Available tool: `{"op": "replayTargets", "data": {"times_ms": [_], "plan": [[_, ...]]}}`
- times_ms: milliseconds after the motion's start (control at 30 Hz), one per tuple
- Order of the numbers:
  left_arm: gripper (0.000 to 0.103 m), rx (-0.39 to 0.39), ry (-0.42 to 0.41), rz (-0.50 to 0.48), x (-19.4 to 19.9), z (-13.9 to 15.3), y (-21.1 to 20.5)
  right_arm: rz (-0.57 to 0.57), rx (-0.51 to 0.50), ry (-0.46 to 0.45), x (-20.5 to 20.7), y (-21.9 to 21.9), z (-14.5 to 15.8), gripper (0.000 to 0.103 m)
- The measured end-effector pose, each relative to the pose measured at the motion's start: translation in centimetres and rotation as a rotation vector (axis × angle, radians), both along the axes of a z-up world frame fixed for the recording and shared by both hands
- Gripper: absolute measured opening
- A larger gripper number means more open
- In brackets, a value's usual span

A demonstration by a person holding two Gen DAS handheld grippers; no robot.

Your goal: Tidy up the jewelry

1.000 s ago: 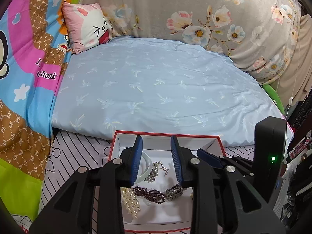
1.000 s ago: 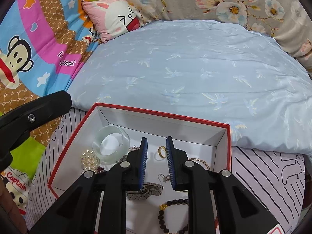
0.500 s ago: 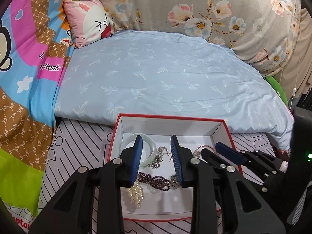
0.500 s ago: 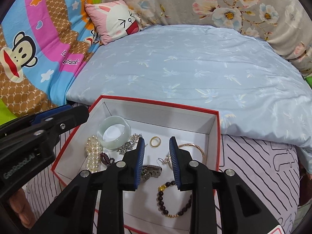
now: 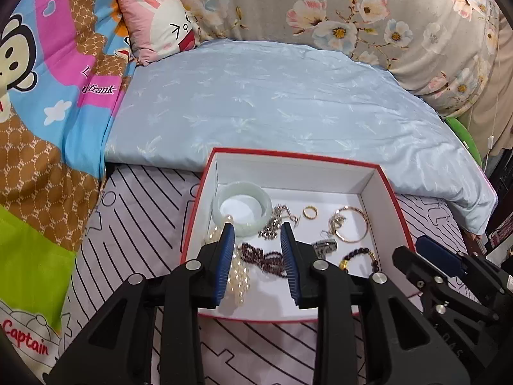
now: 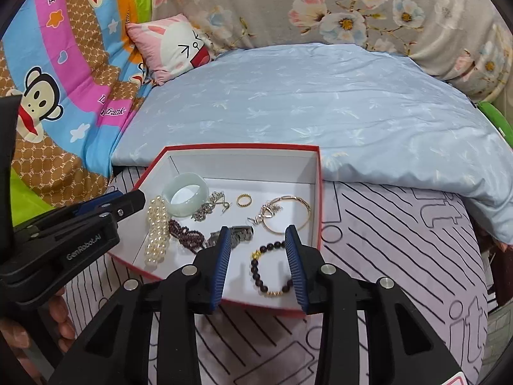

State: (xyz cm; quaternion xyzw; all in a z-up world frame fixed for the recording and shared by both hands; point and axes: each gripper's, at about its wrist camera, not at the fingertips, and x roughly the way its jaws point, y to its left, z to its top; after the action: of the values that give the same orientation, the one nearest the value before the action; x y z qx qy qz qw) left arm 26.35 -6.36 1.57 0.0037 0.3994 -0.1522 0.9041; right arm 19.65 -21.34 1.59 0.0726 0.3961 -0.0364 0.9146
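A red-edged white box (image 5: 389, 189) (image 6: 315, 173) lies on the bed with jewelry in it: a pale jade bangle (image 5: 242, 207) (image 6: 186, 194), a pearl string (image 6: 157, 231), a dark purple bead strand (image 5: 263, 258), a gold ring (image 6: 243, 199), a thin gold bangle (image 6: 288, 213), a watch (image 6: 240, 234) and a dark bead bracelet (image 6: 269, 272). My left gripper (image 5: 257, 229) is open and empty above the box's near left part. My right gripper (image 6: 258, 232) is open and empty above the bead bracelet.
The box sits on a striped pale sheet (image 6: 400, 256). Behind it lie a folded light blue quilt (image 5: 288, 102), a pink rabbit pillow (image 5: 160, 25), a cartoon monkey blanket (image 5: 41, 96) at left and a floral duvet (image 5: 384, 16) at the back.
Both grippers have drawn back and up from the box, so more of it shows. The right gripper's jaws have opened wider. The jewelry has not moved.
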Motion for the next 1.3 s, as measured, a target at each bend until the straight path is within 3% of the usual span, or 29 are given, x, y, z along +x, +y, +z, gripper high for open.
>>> {"op": "replayTargets", "data": {"times_ms": [333, 667, 1133, 1200, 1300], "plan": [[0.029, 0.011, -0.007, 0.011, -3.2, -0.6, 0.4, -0.046, 0.006, 0.006, -3.4, 0.5, 0.2, 0.042], [0.044, 0.024, -0.018, 0.043, -6.0, -1.1, 1.0, -0.084, -0.028, 0.021, -6.2, 1.1, -0.7, 0.051], [0.050, 0.045, -0.025, 0.068, -8.7, -1.9, 1.4, -0.119, -0.056, 0.014, -8.4, 1.7, -1.2, 0.062], [0.058, 0.047, -0.024, 0.072, -9.1, -2.1, 1.3, -0.122, -0.059, 0.014, -8.6, 1.9, -1.4, 0.063], [0.059, 0.052, -0.024, 0.070, -9.5, -2.3, 1.3, -0.127, -0.061, 0.016, -8.9, 2.0, -1.6, 0.065]]}}
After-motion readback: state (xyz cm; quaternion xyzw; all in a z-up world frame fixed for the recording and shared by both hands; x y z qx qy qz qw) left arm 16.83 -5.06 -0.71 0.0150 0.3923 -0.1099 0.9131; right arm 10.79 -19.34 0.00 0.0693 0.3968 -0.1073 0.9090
